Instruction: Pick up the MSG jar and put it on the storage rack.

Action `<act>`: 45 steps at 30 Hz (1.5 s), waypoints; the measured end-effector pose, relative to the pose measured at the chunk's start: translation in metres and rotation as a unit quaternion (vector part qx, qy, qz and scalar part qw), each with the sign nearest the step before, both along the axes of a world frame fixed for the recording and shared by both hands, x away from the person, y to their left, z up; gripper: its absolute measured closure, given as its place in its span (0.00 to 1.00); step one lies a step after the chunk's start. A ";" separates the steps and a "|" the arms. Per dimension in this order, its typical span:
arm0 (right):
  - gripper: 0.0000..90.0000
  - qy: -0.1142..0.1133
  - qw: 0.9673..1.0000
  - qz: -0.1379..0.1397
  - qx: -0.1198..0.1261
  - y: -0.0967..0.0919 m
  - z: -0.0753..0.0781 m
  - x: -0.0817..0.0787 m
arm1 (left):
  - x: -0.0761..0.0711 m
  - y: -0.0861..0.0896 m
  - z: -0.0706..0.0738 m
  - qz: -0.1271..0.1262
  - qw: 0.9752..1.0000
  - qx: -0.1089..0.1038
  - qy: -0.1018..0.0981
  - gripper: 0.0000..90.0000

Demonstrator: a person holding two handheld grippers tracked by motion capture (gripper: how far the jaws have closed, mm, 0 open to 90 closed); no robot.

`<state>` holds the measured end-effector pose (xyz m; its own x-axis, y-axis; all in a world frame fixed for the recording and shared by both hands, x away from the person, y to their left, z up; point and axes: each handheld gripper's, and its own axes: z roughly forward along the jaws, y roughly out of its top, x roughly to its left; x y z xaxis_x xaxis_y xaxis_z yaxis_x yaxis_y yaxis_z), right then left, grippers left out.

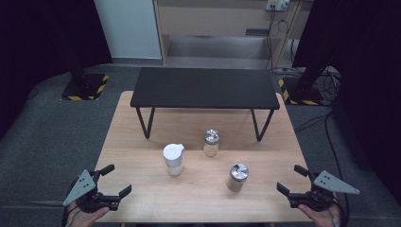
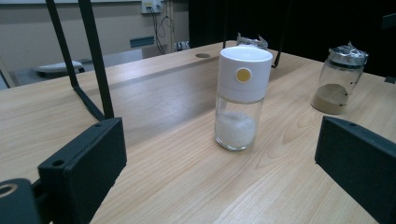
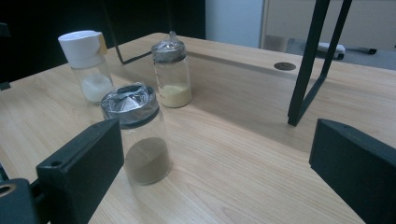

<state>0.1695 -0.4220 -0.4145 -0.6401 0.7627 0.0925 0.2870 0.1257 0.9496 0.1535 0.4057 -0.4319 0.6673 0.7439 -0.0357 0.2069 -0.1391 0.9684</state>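
Note:
Three glass jars stand upright on the wooden table (image 1: 142, 142). A white-capped jar (image 1: 173, 159) (image 2: 240, 95) (image 3: 88, 65) holds white powder. Behind and right of it is a foil-topped jar of yellow powder (image 1: 211, 143) (image 3: 172, 77). Nearest the front stands a foil-topped jar of brown powder (image 1: 237, 177) (image 2: 338, 79) (image 3: 140, 135). My left gripper (image 1: 113, 180) (image 2: 219, 163) is open at the front left corner, facing the white-capped jar from a distance. My right gripper (image 1: 292, 180) (image 3: 219, 163) is open at the front right, with the brown jar just ahead of its left jaw. Nothing sits between either pair of jaws.
A low black bench (image 1: 204, 88) on thin metal legs (image 2: 95, 60) (image 3: 310, 60) spans the far half of the table. A cable hole (image 3: 284, 66) is set in the tabletop. Grey floor surrounds the table, with stands and cables at the far corners.

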 end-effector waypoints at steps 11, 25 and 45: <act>0.04 -0.001 1.000 0.001 -0.004 0.000 0.001 -0.001 | 0.000 -0.001 0.003 -0.004 1.000 -0.003 0.004 0.01; 0.04 0.000 1.000 0.001 -0.005 0.000 0.002 -0.002 | 0.002 0.000 0.014 -0.013 1.000 -0.002 0.011 0.01; 0.04 0.002 1.000 -0.001 -0.002 -0.001 0.001 -0.003 | 0.030 -0.001 0.055 -0.047 0.999 0.010 0.025 0.01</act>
<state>0.1669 -0.4233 -0.4134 -0.6388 0.7638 0.0931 0.2916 0.1283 0.9479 0.1840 0.4045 -0.3764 0.7320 0.6790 -0.0565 0.2397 -0.1790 0.9542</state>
